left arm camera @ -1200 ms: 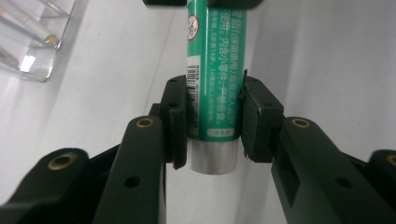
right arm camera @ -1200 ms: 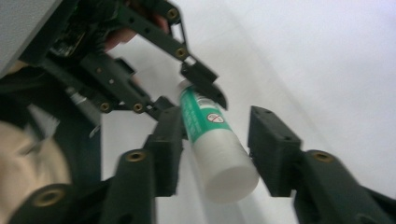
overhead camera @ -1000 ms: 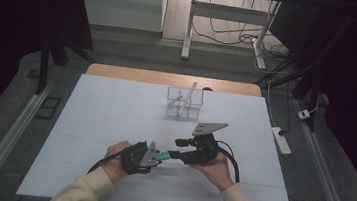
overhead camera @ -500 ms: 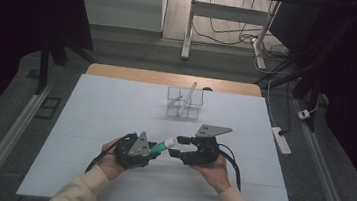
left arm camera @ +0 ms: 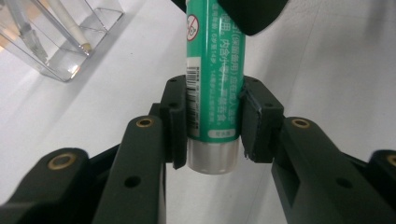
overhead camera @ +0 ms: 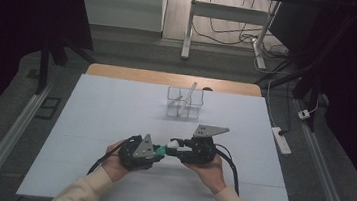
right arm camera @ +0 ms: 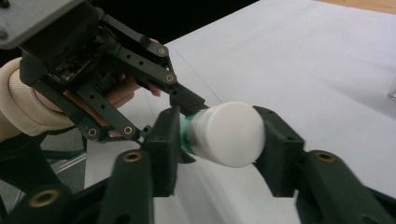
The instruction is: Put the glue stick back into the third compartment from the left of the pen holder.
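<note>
Between the two grippers, well in front of the clear plastic compartment box point(overhead camera: 184, 102), a green printed tube with a white cap point(left arm camera: 212, 84) hangs level just above the white table sheet point(overhead camera: 89, 121). At its silver end the left gripper point(left arm camera: 212, 128) clamps the tube. At the far end the right gripper point(right arm camera: 219, 135) has just been closing, its pads now pressing on the white cap point(right arm camera: 229, 133).
</note>
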The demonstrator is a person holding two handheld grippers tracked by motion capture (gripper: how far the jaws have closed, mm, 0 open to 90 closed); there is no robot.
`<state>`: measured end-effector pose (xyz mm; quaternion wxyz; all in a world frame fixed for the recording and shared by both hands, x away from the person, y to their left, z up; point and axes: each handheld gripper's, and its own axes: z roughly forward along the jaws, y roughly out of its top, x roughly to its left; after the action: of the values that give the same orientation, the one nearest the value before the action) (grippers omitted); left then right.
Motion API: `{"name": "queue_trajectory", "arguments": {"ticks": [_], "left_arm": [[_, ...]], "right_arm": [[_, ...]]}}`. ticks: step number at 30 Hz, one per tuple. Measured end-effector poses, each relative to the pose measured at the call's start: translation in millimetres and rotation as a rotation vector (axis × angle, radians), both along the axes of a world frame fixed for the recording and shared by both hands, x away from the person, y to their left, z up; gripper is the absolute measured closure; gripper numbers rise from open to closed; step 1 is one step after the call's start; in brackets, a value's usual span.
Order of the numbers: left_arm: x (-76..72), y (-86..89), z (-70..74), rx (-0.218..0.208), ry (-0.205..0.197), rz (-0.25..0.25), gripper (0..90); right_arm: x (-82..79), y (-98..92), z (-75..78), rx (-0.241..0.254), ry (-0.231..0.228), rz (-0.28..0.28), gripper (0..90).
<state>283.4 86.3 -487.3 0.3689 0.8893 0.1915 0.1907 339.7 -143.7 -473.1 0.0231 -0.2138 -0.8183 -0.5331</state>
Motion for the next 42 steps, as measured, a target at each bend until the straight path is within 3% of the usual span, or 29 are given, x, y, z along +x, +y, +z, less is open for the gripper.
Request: {"name": "queue_trajectory", "arguments": {"ticks": [5, 11, 14, 16, 20, 30, 42], "left_arm": [[0.5, -2.0, -2.8, 0.011, 0.002, 0.007, 63.8], [-0.1, -1.6, -2.3, -0.01, -0.003, 0.033, 61.8], [-1.0, 4.3, 0.7, -0.025, 0.001, 0.075, 52.1], [-2.9, 12.2, 2.1, -0.036, 0.013, 0.1, 44.9], [-8.4, 34.9, 0.0, -0.078, 0.06, 0.153, 39.0], [-24.9, 89.7, -4.4, -0.136, 0.106, 0.254, 37.6], [-30.3, 117.9, -12.9, -0.159, 0.12, 0.308, 37.7]], "right_arm": [[0.2, 0.6, 1.9, 0.03, 0.02, 0.041, 63.5], [-1.7, 1.4, 4.4, 0.017, -0.006, 0.049, 64.2], [-0.8, -0.9, 10.1, 0.024, -0.027, 0.034, 64.3], [1.1, -4.9, 15.3, 0.035, -0.043, 0.014, 64.3], [8.3, -16.1, 25.7, 0.042, -0.075, -0.041, 64.3], [38.2, -48.6, 52.2, 0.041, -0.121, -0.197, 64.2], [73.7, -64.8, 85.0, -0.019, -0.163, -0.356, 64.2]]}}
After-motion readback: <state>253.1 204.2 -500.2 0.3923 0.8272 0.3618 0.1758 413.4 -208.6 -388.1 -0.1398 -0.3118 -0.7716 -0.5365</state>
